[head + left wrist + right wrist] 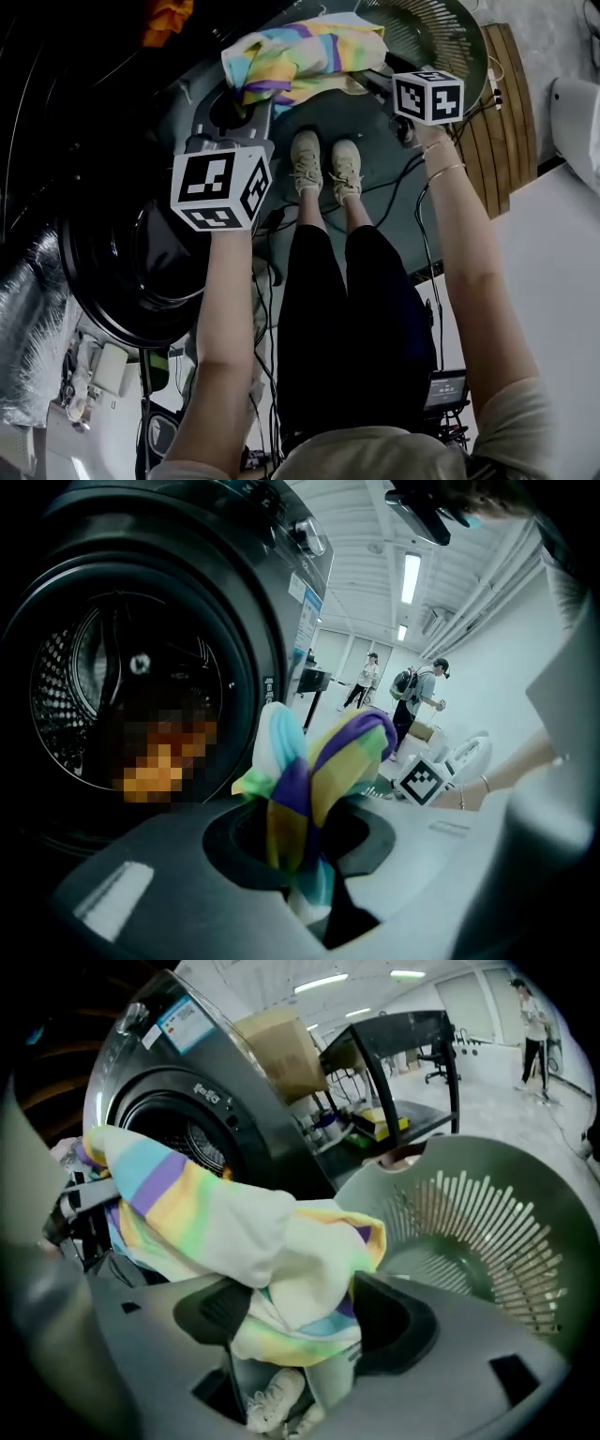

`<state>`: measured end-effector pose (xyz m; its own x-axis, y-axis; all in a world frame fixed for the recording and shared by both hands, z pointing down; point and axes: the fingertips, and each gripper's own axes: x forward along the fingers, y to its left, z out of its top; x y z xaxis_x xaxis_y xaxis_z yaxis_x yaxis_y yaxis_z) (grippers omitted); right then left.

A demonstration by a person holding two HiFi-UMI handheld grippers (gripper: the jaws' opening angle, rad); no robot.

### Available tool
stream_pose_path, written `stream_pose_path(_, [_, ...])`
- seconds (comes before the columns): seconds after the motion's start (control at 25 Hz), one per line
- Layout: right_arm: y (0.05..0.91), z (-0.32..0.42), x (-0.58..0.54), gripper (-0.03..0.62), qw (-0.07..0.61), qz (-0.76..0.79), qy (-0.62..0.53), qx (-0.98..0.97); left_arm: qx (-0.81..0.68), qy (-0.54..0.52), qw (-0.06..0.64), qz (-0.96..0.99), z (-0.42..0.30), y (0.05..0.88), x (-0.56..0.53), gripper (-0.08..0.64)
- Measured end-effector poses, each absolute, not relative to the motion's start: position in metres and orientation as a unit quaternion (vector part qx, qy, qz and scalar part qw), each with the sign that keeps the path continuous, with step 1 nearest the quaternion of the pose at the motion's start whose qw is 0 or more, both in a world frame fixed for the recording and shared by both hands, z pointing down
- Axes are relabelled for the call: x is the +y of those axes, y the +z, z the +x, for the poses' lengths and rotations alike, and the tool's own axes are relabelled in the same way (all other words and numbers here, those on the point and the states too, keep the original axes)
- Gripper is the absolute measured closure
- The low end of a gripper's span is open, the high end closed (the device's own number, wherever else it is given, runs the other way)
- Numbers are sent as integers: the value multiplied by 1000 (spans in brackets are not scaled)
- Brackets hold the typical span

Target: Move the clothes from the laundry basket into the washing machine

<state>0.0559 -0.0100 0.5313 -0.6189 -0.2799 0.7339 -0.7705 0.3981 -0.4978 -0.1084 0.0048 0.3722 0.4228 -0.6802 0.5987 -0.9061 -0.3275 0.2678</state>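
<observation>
Seen from the head view, a pastel rainbow-striped garment (300,56) is held stretched across the top centre of the frame, above the person's beige sneakers (325,167). Its left end is clamped in the nearly closed jaws of the left gripper (236,111). In the left gripper view the bunched cloth is seen rising from between them, in front of the dark round opening of the washing machine (112,667).

The jaws of the right gripper (372,84) are spread wide. In the right gripper view the garment's other end is draped loosely between them. The grey-green slotted laundry basket (441,37) is seen at the upper right, just beside that gripper. An orange garment (167,17) shows at the top left edge. The machine's round door (131,272) fills the left middle of the head view.
</observation>
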Motion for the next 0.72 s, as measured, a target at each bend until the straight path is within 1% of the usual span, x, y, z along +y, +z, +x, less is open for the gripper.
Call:
stream_pose_path(0.04, [536,53,-10,268,281,326,447,-785,-501,196,293,790,-110,375,4,476])
stream_pose_path(0.08, [539,52,-9,330,279,320,457,-781,-501,198,295,789,-110,378,4,476])
stream_pose_path(0.12, [540,51,-9,464,279,317,464,-779,-500,201,296,789,-111,381,4,476])
stream_pose_path(0.16, [538,52,-8,525,278,316,465,-779,-499,203,298,788,-111,384,4,476])
stream_pose_path(0.24, [524,51,-10,538,269,314,452,-791,-498,203,308,785,-112,388,4,474])
stream_pose_path(0.44, [442,38,-12,545,182,299,422,-836,-471,203,320,797,-99,390,6,471])
stream_pose_path(0.48, [426,34,-12,545,170,295,415,-844,-462,198,321,803,-93,389,7,461])
stream_pose_path(0.6, [384,20,-12,545,138,283,406,-858,-434,168,332,821,-70,380,7,390])
stream_pose_path(0.68, [364,12,-16,545,119,277,412,-860,-410,154,337,834,-53,376,8,298])
stream_pose_path(0.72, [354,7,-18,545,110,272,416,-861,-398,152,338,840,-46,374,9,271])
